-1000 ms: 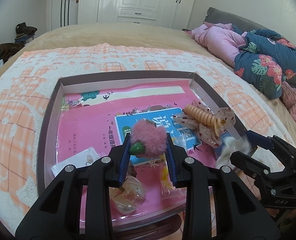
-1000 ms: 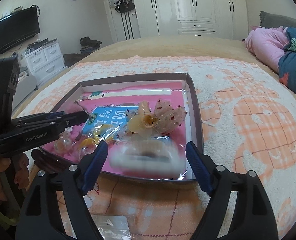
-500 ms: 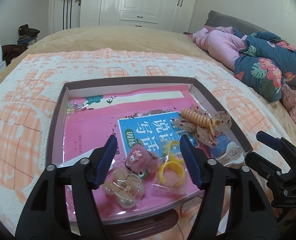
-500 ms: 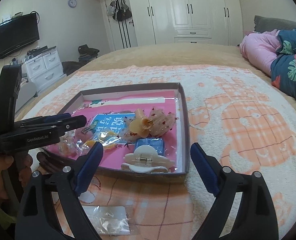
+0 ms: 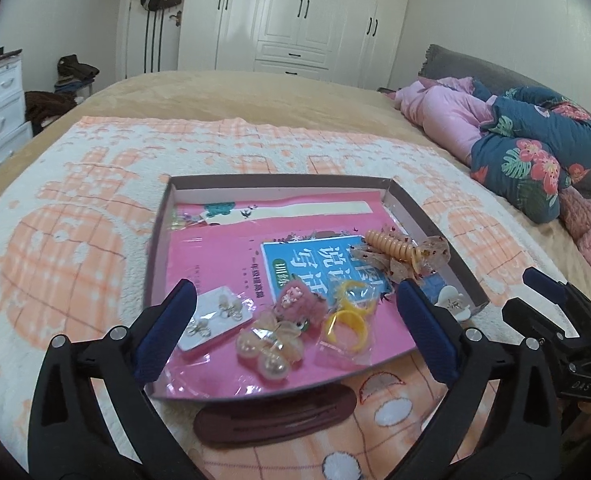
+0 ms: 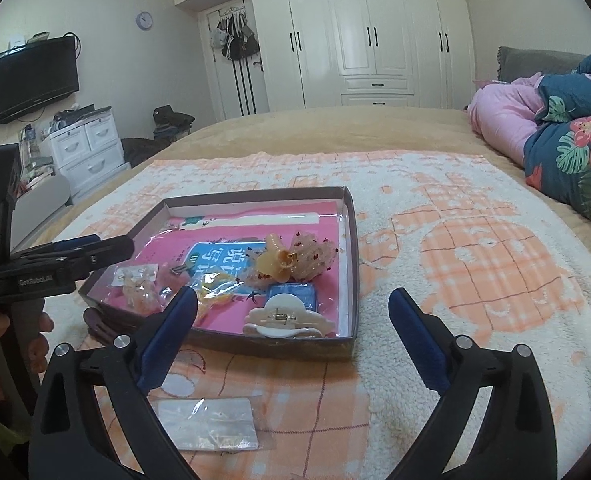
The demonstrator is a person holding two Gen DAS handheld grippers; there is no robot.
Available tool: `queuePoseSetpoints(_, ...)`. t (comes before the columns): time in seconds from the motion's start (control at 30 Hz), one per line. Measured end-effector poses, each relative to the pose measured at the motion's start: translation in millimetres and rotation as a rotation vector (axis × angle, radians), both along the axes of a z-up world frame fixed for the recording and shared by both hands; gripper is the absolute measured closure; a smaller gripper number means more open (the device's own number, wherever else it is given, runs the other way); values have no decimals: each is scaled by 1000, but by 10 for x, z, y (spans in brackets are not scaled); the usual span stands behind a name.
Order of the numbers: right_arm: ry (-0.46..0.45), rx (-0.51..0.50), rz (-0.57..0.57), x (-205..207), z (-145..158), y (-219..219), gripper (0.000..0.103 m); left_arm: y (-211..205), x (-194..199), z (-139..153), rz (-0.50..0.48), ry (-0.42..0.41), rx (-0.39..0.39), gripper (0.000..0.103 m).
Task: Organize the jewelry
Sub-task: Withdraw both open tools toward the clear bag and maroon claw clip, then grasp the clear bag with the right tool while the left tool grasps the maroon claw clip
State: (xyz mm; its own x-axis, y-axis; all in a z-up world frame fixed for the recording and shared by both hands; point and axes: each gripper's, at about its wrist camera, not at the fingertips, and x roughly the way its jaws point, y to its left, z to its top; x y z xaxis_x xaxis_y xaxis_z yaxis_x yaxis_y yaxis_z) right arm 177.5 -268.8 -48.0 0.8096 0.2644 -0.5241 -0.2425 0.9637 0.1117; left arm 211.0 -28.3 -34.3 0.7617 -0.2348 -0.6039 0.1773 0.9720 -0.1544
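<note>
A shallow brown box [image 5: 157,240] [image 6: 349,240] lies on the bed with a pink book inside. In it lie a pink fuzzy clip [image 5: 301,306], yellow rings in a bag [image 5: 345,326], a peach pearl bow [image 5: 269,346], an earring card [image 5: 215,316], an orange coil hair tie on a sheer scrunchie [image 5: 391,250] and a white claw clip [image 6: 283,318]. My left gripper [image 5: 295,332] is open and empty above the box's near edge. My right gripper [image 6: 291,332] is open and empty in front of the box.
A dark red hair clip [image 5: 275,414] lies on the blanket before the box. A clear bag with a small item [image 6: 207,424] lies near my right gripper. Folded quilts [image 5: 535,148] lie at the right of the bed. White drawers [image 6: 87,148] stand at the left.
My left gripper opened, let go of the pink fuzzy clip in the box, and drew back. My right gripper drew back from the white claw clip, which now lies still in the box.
</note>
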Motion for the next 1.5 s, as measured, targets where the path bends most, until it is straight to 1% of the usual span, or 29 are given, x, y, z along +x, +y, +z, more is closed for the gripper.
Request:
queuePoseSetpoints(0.1,-4,-1,6,-66,7,11,9,37,-74,22,2,-5,-6,11)
queuePoseSetpoints(0.37,-8,-13,32,-224,5,97,9,111,-274,57,10,-25,19,11)
queuePoseSetpoints(0.53,1,-21,52,-283,-22,154,8,164,-363,27,16,-19,21,11)
queuePoseSetpoints(0.73,23,0,85,-351,-68,202,7,220,-443,-31,22,-6,32,11)
queuePoseSetpoints(1.1,118,-35,159,-437,-288,440,7,385,-547,-100,47,15,42,11)
queuePoseSetpoints(1.5,170,-117,177,-461,-487,598,6,445,-649,-198,57,45,64,11)
